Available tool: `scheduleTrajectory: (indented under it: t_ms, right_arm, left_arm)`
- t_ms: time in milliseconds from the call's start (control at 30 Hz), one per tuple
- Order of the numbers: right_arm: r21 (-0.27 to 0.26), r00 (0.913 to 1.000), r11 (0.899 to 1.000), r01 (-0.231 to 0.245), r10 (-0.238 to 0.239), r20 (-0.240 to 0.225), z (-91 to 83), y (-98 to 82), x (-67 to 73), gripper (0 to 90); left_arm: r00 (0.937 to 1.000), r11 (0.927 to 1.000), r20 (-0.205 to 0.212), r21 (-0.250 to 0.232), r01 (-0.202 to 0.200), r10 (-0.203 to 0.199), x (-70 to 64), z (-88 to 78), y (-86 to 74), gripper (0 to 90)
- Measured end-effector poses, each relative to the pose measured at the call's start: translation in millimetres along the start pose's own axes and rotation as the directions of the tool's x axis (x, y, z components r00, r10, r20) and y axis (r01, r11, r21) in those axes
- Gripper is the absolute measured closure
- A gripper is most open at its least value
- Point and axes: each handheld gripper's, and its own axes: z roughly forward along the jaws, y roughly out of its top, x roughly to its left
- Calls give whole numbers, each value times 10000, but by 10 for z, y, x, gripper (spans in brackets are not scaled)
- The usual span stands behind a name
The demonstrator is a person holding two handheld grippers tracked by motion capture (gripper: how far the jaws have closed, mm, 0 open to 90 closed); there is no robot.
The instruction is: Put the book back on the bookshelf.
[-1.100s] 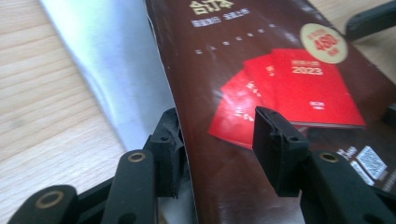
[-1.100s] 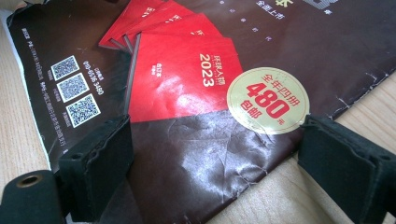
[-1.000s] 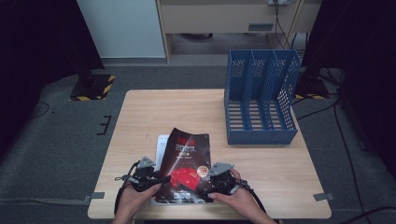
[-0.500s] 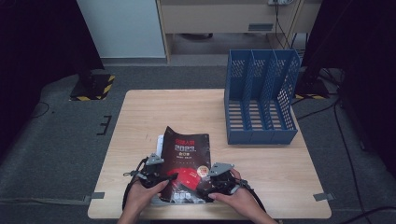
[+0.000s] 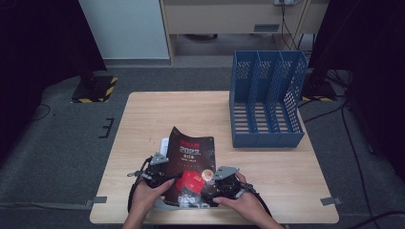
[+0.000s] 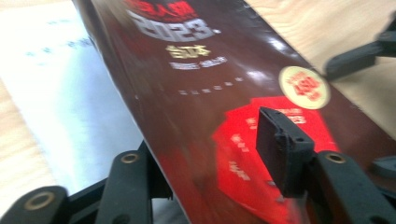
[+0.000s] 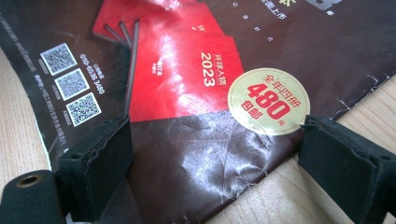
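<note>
Magazine (image 5: 192, 164) lies on table (image 5: 267, 167) near front edge, atop white sheet (image 5: 164, 143), well apart from blue file rack (image 5: 265, 107).

Left gripper (image 5: 168, 181) at magazine's left edge: one jaw under lifted cover, one over it, jaws half apart and just been opening; pads not pressing.

Right gripper (image 5: 213, 187) wide, jaws straddling crumpled right corner, nothing clamped.

Judgement: pickup barely begun; firm grip, lift and filing into rack remain.

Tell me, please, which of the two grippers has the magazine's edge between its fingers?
The left gripper: the lifted magazine edge runs between its fingers. The right gripper merely straddles the corner.
</note>
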Motion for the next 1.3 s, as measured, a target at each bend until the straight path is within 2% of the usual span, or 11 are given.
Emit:
scheduleTrajectory:
  t_ms: [33, 67, 167, 233, 300, 400, 600, 800, 900, 1133, 1300]
  right_arm:
    - [19, 10000, 10000, 36, -36, -20, -1, 0, -1, 105]
    - [13, 10000, 10000, 46, -46, -11, 0, 0, -1, 105]
    - [-1, 10000, 10000, 39, -39, -14, -2, -2, -3, 106]
    - [5, 10000, 10000, 57, -57, -31, -2, -2, -4, 106]
    - [7, 10000, 10000, 53, -53, -21, -2, -2, -2, 105]
    - [6, 10000, 10000, 49, -49, -29, -2, -2, -3, 106]
    - [17, 9999, 10000, 37, -37, -98, -5, -1, -13, 105]
    - [24, 9998, 10000, -3, 4, -178, -6, 2, -25, 102]
    - [-62, 9996, 9999, -148, 146, -252, -7, 4, -49, 110]
    - [-164, 9982, 9984, -534, 529, -282, -27, 4, -143, 120]
    - [-162, 9966, 9974, -697, 689, -461, -30, 8, -167, 98]
  left_arm:
    - [9999, 9998, -61, 152, -116, 117, -14, 19, 3, 485]
    - [9976, 9989, -508, -47, -474, 471, -27, -29, 59, 486]
    - [9981, 9983, -517, -464, -362, 338, -24, -75, 103, 486]
    - [9993, 9995, -277, -186, -257, 252, -22, -27, 98, 478]
    - [9992, 9984, -246, 471, -306, 318, -23, 68, 47, 478]
    - [9988, 9954, -339, 898, -320, 352, -4, 132, 14, 482]
    - [9988, 9983, -489, 574, 38, -10, 50, 138, 12, 526]
    - [9982, 9980, -535, 566, 288, -258, 55, 123, -4, 789]
    - [9983, 9971, -243, 520, 547, -535, 70, 114, -12, 881]
    - [9988, 9988, 63, 7, 490, -490, 63, 46, -8, 898]
    - [9998, 9975, 160, -701, 93, -82, 6, -65, 17, 899]
